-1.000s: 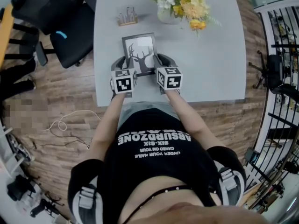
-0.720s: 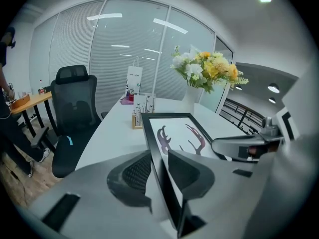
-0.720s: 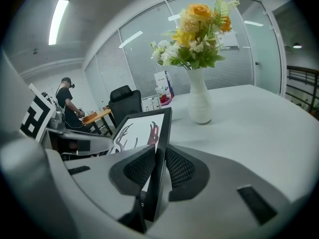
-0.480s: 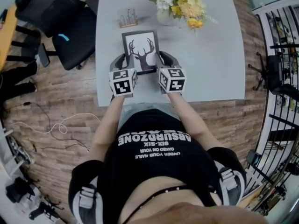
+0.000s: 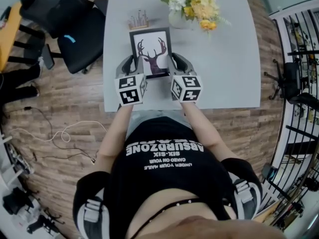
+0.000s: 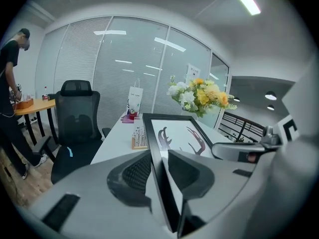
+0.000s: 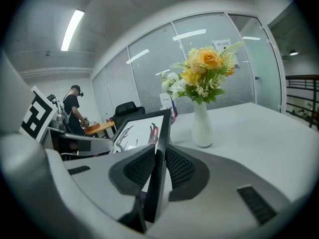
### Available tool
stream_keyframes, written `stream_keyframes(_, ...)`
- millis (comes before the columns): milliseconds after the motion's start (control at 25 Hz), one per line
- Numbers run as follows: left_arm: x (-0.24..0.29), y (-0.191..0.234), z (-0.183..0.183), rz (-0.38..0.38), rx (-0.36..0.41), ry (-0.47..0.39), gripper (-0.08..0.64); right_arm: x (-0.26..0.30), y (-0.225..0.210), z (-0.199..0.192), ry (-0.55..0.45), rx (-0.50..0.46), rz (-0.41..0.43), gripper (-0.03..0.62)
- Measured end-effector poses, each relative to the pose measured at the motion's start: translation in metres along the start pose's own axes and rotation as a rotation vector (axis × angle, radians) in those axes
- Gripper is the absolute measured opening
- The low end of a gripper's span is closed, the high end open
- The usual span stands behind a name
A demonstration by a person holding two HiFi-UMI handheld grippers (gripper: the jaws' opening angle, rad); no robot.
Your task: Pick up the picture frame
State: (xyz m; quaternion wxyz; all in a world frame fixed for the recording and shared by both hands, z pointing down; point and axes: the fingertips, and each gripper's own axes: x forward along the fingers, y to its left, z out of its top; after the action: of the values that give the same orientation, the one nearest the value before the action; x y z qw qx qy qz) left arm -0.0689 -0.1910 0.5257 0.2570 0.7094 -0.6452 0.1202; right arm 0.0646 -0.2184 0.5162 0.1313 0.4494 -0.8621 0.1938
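Note:
The picture frame [image 5: 151,52], black-edged with a dark antler print on white, hangs above the grey table [image 5: 224,63] between both grippers. My left gripper [image 5: 130,63] is shut on its left edge; in the left gripper view the black rim [image 6: 157,156] runs between the jaws. My right gripper [image 5: 173,62] is shut on the right edge, whose rim [image 7: 159,166] is pinched between the ribbed pads. The frame's far end tilts upward.
A white vase of yellow and white flowers [image 5: 192,6] stands at the table's far side, right of a small wooden rack [image 5: 136,20]. A black office chair [image 5: 60,24] is left of the table. A person stands at an orange desk [image 6: 30,103] further left.
Both grippers have risen with the frame held between them; it now appears larger and further from the tabletop, its far end tipped up more.

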Motion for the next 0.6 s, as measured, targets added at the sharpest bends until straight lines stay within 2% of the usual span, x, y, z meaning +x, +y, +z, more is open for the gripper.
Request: stream_keyframes(600,-0.045,-0.028,0.043,-0.03,0.058,-0.178,0.115,-0.045,0.01,0.04,-0.144,-0.027,-0.023,0.08)
